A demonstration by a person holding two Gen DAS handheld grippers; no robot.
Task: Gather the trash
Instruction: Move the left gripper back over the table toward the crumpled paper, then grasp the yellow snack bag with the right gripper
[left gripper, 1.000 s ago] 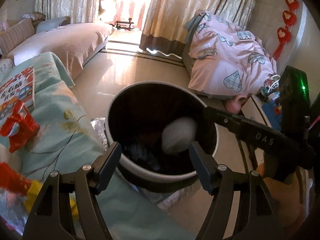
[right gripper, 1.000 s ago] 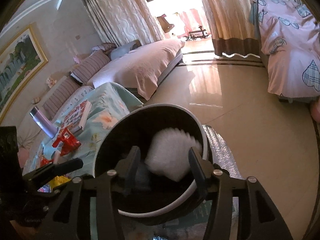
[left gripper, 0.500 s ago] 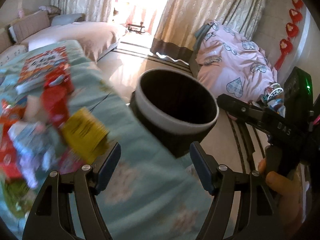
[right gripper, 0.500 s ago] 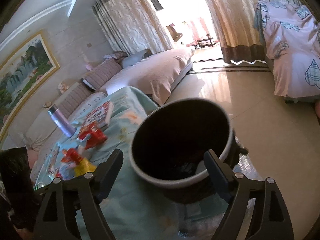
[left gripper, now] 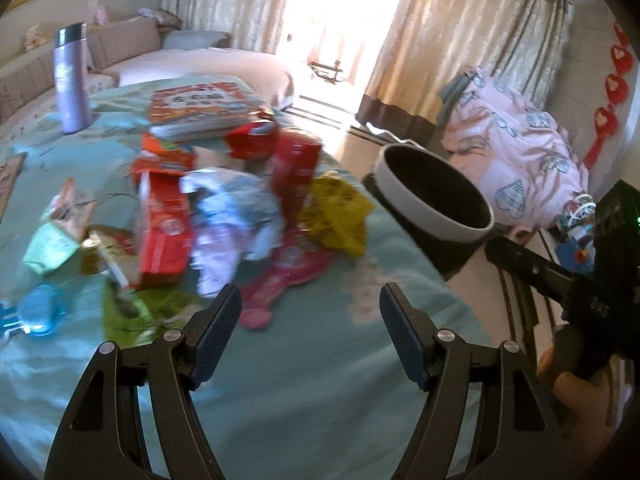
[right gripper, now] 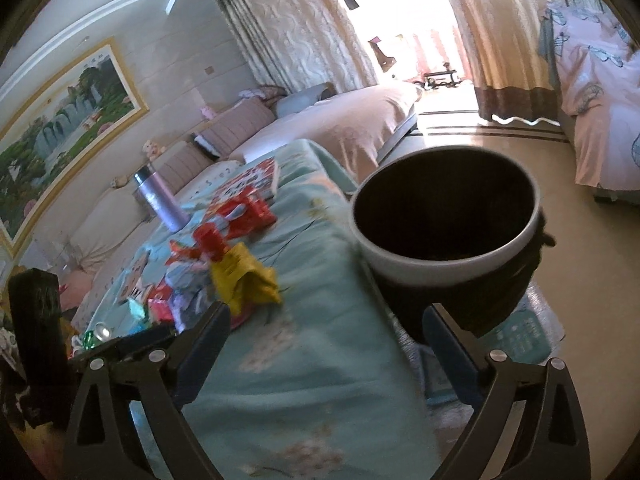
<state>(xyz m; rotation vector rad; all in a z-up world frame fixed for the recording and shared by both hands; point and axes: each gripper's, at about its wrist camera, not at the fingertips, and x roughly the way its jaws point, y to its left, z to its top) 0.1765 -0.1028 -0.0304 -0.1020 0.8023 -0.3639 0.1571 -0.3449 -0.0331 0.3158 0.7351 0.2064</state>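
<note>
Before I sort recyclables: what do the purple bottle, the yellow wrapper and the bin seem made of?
The purple bottle looks like coated metal: matte lilac body, shiny silver collar, dark cap. The yellow wrapper looks like thin plastic or foil film, since it is crumpled and glossy, though blur leaves that open. The bin seems hard plastic: a smooth pale rim, dark inside and below.

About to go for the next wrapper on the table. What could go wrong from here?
1. The wrappers lie heaped and overlapping, so the open left gripper may drag several or slip off a slick one.
2. The flask stands upright behind the pile; a wide sweep could tip it.
3. The bin stands off the table's edge, so a piece released early may land on the floor.
</note>
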